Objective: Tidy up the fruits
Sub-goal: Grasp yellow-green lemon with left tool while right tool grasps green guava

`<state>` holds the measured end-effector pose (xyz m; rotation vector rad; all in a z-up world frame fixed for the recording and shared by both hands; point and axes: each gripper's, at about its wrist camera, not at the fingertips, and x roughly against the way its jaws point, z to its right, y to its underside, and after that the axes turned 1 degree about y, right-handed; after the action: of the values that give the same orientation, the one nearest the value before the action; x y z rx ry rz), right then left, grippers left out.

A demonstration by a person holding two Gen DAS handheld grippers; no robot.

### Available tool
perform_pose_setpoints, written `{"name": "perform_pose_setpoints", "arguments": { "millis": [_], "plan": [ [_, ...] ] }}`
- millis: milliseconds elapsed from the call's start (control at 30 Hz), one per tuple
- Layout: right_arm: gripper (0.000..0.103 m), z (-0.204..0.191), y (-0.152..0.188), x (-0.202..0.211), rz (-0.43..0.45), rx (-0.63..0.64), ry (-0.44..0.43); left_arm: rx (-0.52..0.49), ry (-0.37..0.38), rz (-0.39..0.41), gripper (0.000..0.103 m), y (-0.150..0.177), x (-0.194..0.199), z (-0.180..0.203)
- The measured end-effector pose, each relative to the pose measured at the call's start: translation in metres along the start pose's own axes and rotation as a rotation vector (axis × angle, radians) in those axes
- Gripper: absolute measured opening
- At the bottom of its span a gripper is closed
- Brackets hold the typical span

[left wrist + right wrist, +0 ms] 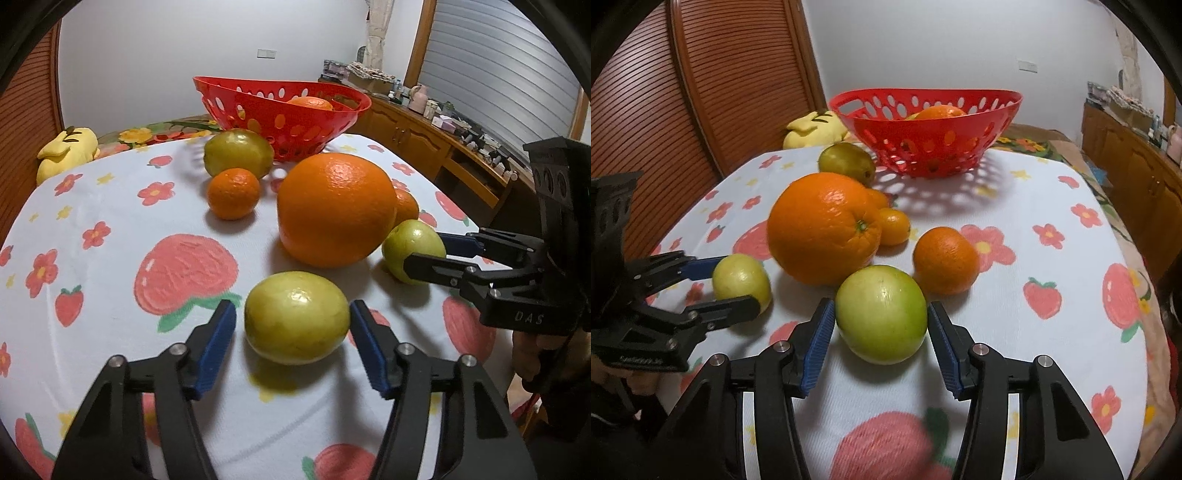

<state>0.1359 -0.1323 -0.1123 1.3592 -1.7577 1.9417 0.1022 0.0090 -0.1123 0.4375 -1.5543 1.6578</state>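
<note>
A yellow-green fruit (295, 317) lies on the flowered cloth between the blue pads of my left gripper (293, 308). The right pad touches it; a thin strip of cloth shows at the left pad. The right wrist view shows this gripper (740, 282) around the same fruit (738, 277). My right gripper (881, 306) has both pads against a green fruit (881, 314), also seen from the left wrist (424, 251). Behind lie a big orange (332, 210), a small orange (233, 192) and a tiny mandarin (894, 227). The red basket (280, 99) at the back holds an orange (310, 102).
A dull green fruit (238, 151) rests just in front of the basket. A yellow plush toy (68, 149) lies at the table's far left edge. Wooden cabinets (424, 144) with clutter run along the right. A person's hand (528, 350) holds the right gripper's handle.
</note>
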Motion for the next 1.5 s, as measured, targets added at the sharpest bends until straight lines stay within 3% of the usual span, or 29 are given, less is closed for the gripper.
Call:
{"name": "perform_pose_setpoints", "arguments": {
  "millis": [900, 1500],
  "plan": [
    [0.052, -0.005, -0.003, -0.008, -0.033, 0.027, -0.002, 0.038, 0.01, 0.028, 0.056, 0.001, 0.007, -0.006],
    [0.052, -0.005, -0.032, 0.035, 0.073, 0.053, -0.013, 0.025, 0.002, 0.136, 0.056, -0.036, 0.039, -0.006]
  ]
}}
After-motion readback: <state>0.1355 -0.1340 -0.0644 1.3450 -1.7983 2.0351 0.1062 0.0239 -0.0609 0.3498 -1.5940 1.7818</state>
